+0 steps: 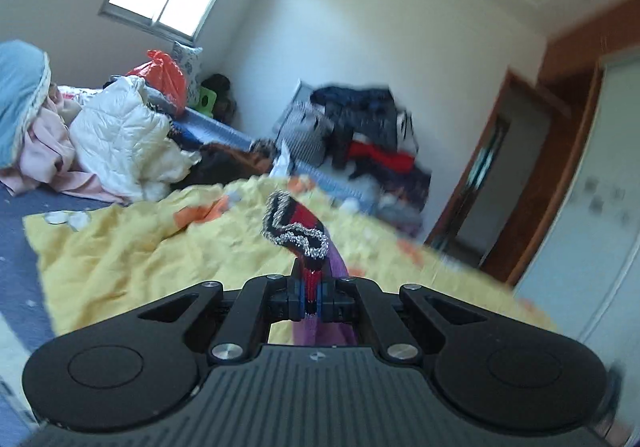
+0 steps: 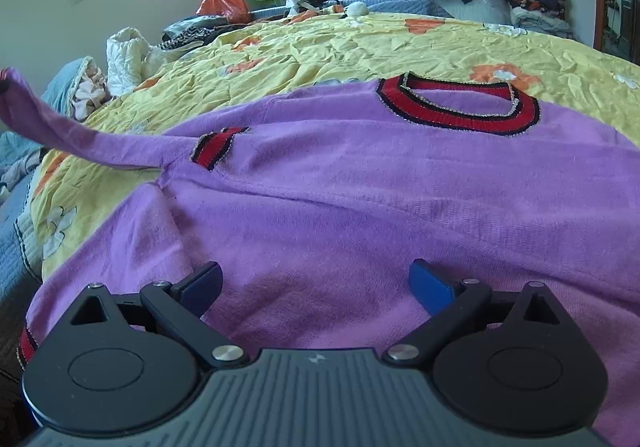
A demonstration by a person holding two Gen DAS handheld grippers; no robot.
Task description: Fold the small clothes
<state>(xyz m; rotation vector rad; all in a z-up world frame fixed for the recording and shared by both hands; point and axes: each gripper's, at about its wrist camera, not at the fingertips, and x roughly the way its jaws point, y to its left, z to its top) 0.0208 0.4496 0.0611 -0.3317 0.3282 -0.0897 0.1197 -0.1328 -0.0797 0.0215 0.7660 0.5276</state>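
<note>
A small purple sweater [image 2: 360,183] with a red-and-black collar [image 2: 460,103] lies flat on the yellow flowered bedspread [image 2: 360,43]. My left gripper [image 1: 311,297] is shut on the red-and-black cuff [image 1: 296,227] of its left sleeve and holds it above the bed. In the right wrist view that sleeve [image 2: 60,127] rises up to the left, off the bed. The other cuff [image 2: 214,151] lies folded on the sweater's chest. My right gripper [image 2: 316,285] is open and empty, just above the sweater's lower part.
A white quilted jacket [image 1: 120,135], pink cloth and a blue pillow [image 1: 20,99] are piled at the left of the bed. An orange bag [image 1: 164,75] sits behind them. A heap of dark clothes [image 1: 360,127] stands by the far wall. A doorway [image 1: 500,183] is at the right.
</note>
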